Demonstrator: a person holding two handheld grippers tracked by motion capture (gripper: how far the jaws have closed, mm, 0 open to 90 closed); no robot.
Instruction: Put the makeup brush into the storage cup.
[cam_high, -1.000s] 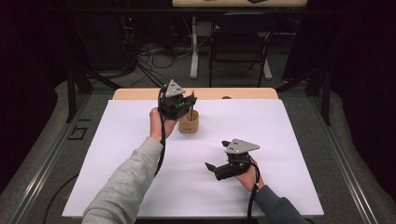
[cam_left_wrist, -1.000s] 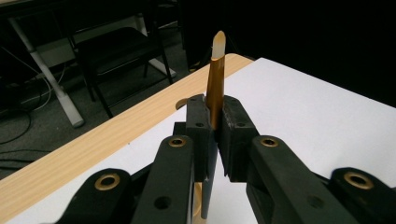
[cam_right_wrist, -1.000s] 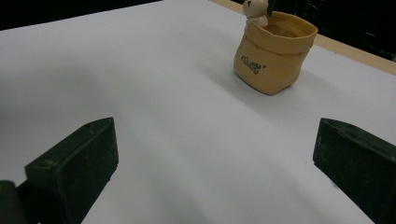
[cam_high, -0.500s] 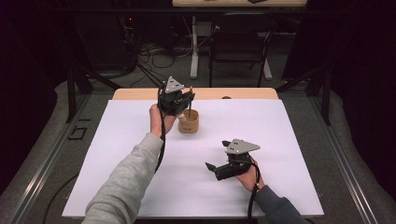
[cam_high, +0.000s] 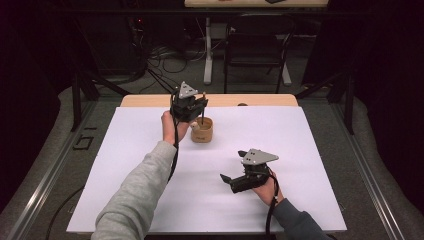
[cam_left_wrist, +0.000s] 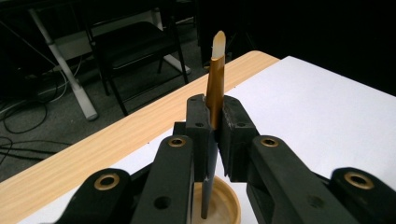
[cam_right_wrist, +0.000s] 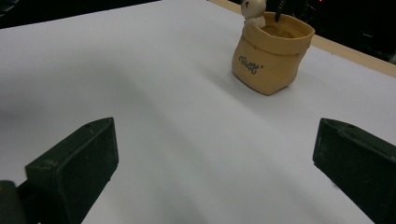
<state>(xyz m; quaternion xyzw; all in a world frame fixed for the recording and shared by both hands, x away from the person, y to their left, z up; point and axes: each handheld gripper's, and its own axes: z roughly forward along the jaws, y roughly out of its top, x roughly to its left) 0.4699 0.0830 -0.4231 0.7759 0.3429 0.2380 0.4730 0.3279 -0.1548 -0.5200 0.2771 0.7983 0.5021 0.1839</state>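
A tan, sack-shaped pot (cam_high: 202, 132) with a small pale figure (cam_right_wrist: 253, 11) on its rim stands on the white sheet near the table's far edge. My left gripper (cam_high: 198, 107) hovers just above it, shut on a slim stick with an amber upper half and a pale tip (cam_left_wrist: 215, 70). The stick stands nearly upright, and its dark lower end reaches down into the pot (cam_left_wrist: 224, 205). My right gripper (cam_high: 228, 181) rests low on the sheet at the near right, open and holding nothing. It points toward the pot (cam_right_wrist: 271, 60).
The white sheet (cam_high: 150, 165) covers most of the table, and a strip of bare wood (cam_high: 260, 100) shows along the far edge. Beyond that edge are chair and desk legs (cam_high: 207, 60) and cables on a dark floor.
The left gripper with the stick has lifted very slightly over the pot. The right gripper has kept still.
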